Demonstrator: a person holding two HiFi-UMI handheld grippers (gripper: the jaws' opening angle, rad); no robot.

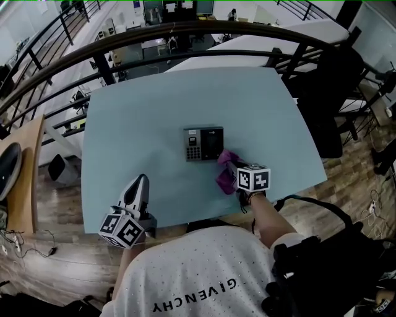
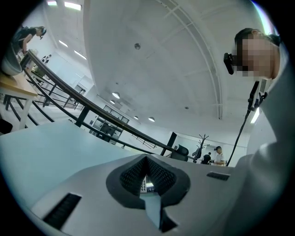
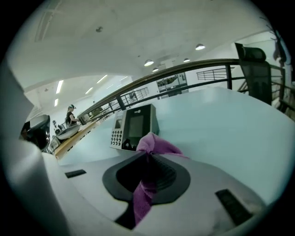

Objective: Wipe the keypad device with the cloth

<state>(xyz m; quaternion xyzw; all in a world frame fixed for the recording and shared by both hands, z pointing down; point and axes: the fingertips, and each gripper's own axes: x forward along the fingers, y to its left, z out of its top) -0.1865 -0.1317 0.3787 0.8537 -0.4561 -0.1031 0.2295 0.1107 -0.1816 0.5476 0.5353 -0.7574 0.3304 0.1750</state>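
Right gripper (image 3: 147,156) pinches the cloth (image 3: 155,144), keypad (image 3: 136,125) just ahead and seemingly untouched; left gripper (image 2: 147,159), jaws pressed together on nothing, idles, so wiping looks yet to start.

Open-plan office, mezzanine lvl. Beyond far edge of pale-blue table (image 1: 142,111) runs a dark curved railing (image 1: 185,37), w/ monitors (image 1: 204,7) on the level below. Black office chair (image 1: 328,93) off table's right edge. Wood floor (image 1: 346,179), coat stand (image 2: 201,141), recessed ceiling lights (image 3: 148,62).
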